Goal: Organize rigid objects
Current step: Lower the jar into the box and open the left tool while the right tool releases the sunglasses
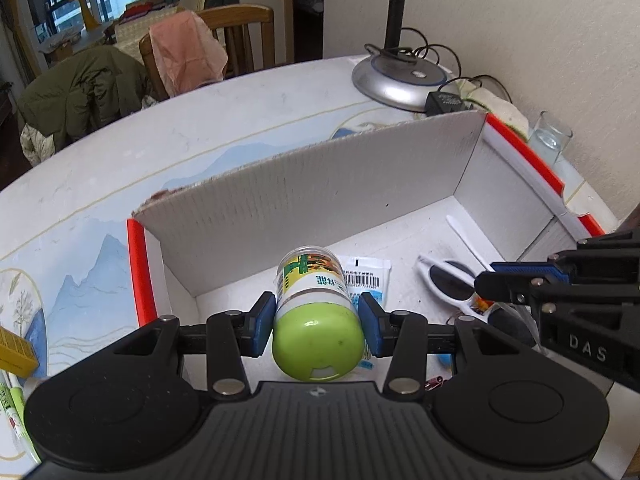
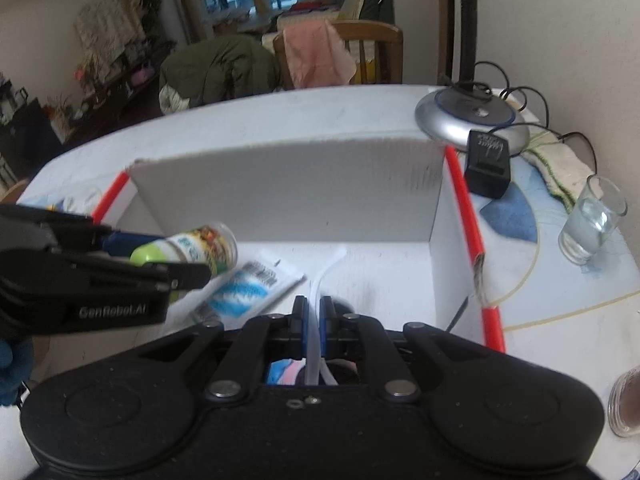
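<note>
My left gripper [image 1: 317,308] is shut on a clear bottle [image 1: 312,276] with a lime-green cap, its blue pads pressing both sides. The bottle hangs tilted over the floor of a white cardboard box [image 1: 300,196] with red edges. On the box floor lie a printed packet [image 1: 366,276] and white sunglasses [image 1: 448,284]. My right gripper [image 2: 315,312] is shut on the sunglasses' white temple arm [image 2: 326,270]; it also shows at the right as right gripper [image 1: 482,280]. The right wrist view shows the bottle [image 2: 200,246] and packet [image 2: 248,286] at the left.
A silver lamp base [image 1: 400,76] with cables and a black adapter [image 1: 448,102] stand behind the box. A drinking glass [image 2: 592,220] stands right of it, a brown-filled cup [image 2: 626,404] nearer. A yellow carton [image 1: 16,350] lies left. Chairs with clothes are beyond the table.
</note>
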`<state>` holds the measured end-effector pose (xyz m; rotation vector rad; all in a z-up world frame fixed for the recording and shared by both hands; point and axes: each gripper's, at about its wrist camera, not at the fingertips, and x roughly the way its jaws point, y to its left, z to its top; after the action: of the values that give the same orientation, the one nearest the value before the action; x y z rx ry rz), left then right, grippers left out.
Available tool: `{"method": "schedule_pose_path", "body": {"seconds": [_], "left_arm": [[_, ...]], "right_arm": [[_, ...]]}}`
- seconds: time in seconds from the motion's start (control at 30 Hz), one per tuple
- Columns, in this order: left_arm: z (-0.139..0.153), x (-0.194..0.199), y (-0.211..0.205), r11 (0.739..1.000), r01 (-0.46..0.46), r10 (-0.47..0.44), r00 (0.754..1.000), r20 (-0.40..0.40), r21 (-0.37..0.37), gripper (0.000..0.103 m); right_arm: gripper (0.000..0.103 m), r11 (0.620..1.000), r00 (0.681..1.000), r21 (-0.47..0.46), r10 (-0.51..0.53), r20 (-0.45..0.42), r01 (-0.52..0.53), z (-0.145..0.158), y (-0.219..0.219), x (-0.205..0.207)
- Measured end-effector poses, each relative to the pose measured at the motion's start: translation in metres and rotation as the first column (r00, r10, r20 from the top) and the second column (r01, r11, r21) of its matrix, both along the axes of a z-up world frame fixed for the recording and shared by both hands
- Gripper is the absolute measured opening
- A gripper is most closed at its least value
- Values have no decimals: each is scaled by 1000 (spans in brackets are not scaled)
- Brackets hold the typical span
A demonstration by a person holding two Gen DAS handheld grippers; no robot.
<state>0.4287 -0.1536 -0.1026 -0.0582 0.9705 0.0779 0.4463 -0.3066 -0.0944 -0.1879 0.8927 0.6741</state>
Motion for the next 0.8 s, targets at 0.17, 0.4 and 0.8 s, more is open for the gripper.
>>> {"method": "schedule_pose_path", "body": {"seconds": [0.17,0.4,0.8], "left_arm": [[-4,1,-2,1000,4,-4,1000,-24,4,45],[-10,3,-6,1000,12,-11,998,-58,12,45],[-6,-1,-8,1000,0,1,998,-61,9,45]], "right_arm": [[5,1000,999,-13,23,-27,-24,-3,2,-2],[14,999,997,-15,29,-67,-31,-2,2,-2],[57,999,997,-28,14,-76,-16,2,-2,-11]]}}
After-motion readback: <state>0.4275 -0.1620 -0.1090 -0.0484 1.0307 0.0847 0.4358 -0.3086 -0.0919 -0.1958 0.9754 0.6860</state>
